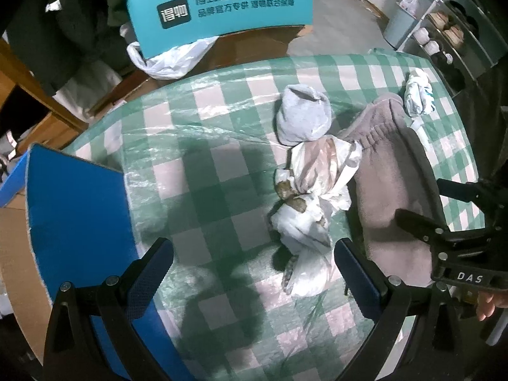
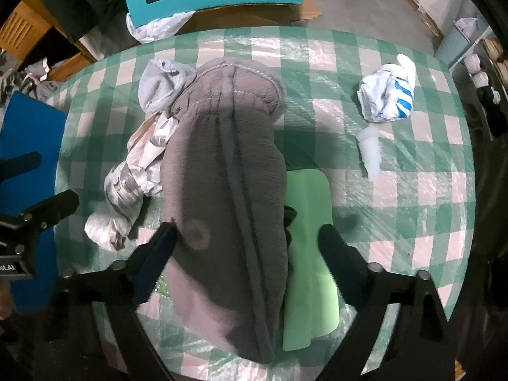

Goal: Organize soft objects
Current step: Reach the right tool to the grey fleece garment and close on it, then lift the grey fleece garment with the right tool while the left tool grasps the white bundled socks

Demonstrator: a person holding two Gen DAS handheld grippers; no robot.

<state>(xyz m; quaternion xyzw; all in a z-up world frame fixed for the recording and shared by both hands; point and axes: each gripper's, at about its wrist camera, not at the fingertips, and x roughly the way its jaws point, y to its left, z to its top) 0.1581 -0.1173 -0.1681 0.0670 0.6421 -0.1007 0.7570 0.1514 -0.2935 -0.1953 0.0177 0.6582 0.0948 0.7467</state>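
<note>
On the green-checked table [image 1: 206,111] lie a grey rolled bundle [image 1: 303,112], a crumpled white cloth bundle [image 1: 312,197], a long taupe fleece garment [image 2: 225,174] and a white-and-blue bundle [image 2: 385,95]. My left gripper [image 1: 254,263] points down, open, above the near end of the white bundle, which lies closer to its right finger. My right gripper [image 2: 247,238] is open and straddles the fleece garment. Its left fingertip [image 2: 165,238] is at the garment's edge. The right fingertip stands clear of the garment, over a green sheet [image 2: 309,254] partly tucked under it.
A teal printed box [image 1: 219,3] and a white plastic bag [image 1: 168,57] sit beyond the table's far edge. A blue board [image 1: 76,209] stands at the left edge. Shelves with shoes [image 1: 444,31] are at the far right. A small translucent piece [image 2: 370,152] lies near the white-and-blue bundle.
</note>
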